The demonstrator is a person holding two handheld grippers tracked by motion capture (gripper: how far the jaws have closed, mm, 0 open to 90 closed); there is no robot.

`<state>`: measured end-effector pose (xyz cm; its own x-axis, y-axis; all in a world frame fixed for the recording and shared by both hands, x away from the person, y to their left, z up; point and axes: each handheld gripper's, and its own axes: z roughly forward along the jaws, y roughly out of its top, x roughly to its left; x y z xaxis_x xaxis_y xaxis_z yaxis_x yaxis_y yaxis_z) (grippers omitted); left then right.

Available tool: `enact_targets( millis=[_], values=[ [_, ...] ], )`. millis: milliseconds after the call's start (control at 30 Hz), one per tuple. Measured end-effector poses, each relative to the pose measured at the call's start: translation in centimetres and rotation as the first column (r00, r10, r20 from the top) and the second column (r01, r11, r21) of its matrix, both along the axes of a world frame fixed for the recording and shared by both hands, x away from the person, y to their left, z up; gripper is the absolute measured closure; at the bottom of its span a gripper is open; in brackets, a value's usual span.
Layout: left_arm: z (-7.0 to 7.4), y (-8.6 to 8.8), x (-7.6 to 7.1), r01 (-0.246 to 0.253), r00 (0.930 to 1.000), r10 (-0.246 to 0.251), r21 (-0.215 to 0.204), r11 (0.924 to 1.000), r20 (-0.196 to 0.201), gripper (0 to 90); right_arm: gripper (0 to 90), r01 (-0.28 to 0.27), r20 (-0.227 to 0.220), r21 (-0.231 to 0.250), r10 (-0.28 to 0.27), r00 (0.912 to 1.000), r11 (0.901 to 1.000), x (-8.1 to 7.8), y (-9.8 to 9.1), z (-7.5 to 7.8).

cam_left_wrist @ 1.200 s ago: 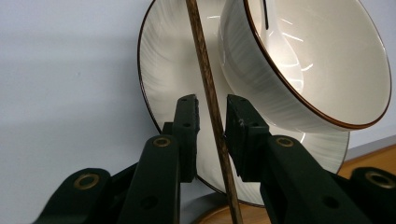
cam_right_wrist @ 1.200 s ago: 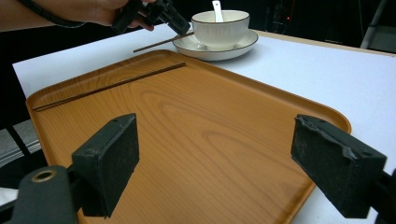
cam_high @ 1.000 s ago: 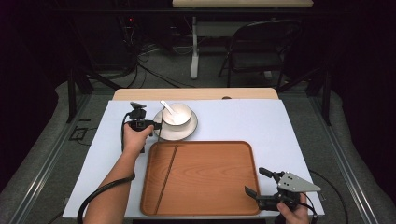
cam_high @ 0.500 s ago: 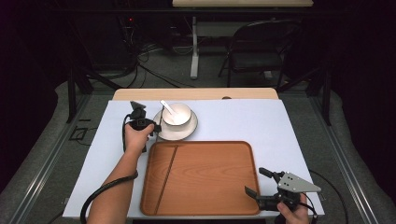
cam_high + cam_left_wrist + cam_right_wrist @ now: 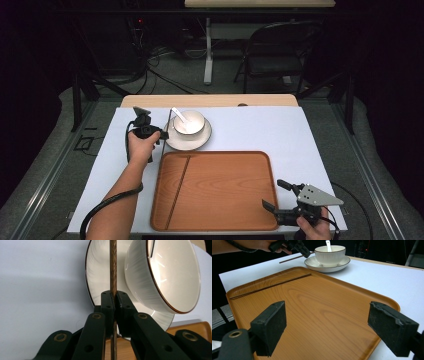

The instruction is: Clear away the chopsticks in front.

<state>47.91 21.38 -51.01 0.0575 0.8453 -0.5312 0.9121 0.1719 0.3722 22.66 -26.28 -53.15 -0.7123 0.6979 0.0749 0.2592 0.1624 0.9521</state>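
The chopstick (image 5: 113, 267) sits pinched in the left gripper (image 5: 113, 300), just beside the saucer (image 5: 100, 270) and bowl (image 5: 160, 277) on the counter (image 5: 250, 130) (its mate (image 5: 177, 192) lies in the tray (image 5: 220, 195)). Pinched so thinly, it could pivot and knock the saucer. The right gripper (image 5: 334, 327) gapes empty.

Pretty dark room. Behind the white-topped table (image 5: 260, 131) there's grey carpet (image 5: 190, 77), a black folding chair (image 5: 272, 50), tangled cables (image 5: 150, 62), and a white desk leg (image 5: 207, 50).
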Motion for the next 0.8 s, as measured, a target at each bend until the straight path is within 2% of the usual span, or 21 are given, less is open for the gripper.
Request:
enact_targets(
  millis=[233,367,433,567,667,700,800],
  values=[
    [1.3,1.1,-1.6,0.017,0.9995,-0.016,-0.02,0.9997,0.025,84.8,15.1,0.001,-0.003,-0.001,-0.001,1.0,1.0,0.0,0.0,0.0],
    [2.2,1.8,-3.6,0.037,0.9984,-0.036,-0.013,0.9992,0.043,84.8,15.1,0.003,-0.005,0.0,-0.003,1.0,1.0,0.0,0.0,0.0],
    [2.4,2.0,-4.1,0.041,0.9982,-0.04,-0.016,0.999,0.046,84.8,15.1,0.003,-0.005,-0.001,-0.003,1.0,1.0,0.0,0.0,0.0],
    [3.3,2.4,-6.3,0.061,0.9961,-0.059,-0.024,0.9978,0.065,84.8,15.1,0.005,-0.007,-0.002,-0.005,1.0,1.0,0.1,0.0,0.0],
    [3.9,2.4,-7.7,0.07,0.9946,-0.067,-0.035,0.9969,0.079,84.8,15.1,0.004,-0.007,-0.003,-0.004,1.0,1.0,0.1,0.1,0.0],
    [3.9,2.4,-7.7,0.07,0.9946,-0.067,-0.035,0.9969,0.079,84.8,15.1,0.005,-0.005,-0.003,-0.005,1.0,1.0,0.1,0.1,0.0],
    [4.1,2.2,-9.5,0.09,0.9926,-0.087,-0.034,0.9954,0.085,84.8,15.1,0.006,-0.005,-0.004,-0.006,1.0,1.0,0.0,0.1,0.0]
  ],
)
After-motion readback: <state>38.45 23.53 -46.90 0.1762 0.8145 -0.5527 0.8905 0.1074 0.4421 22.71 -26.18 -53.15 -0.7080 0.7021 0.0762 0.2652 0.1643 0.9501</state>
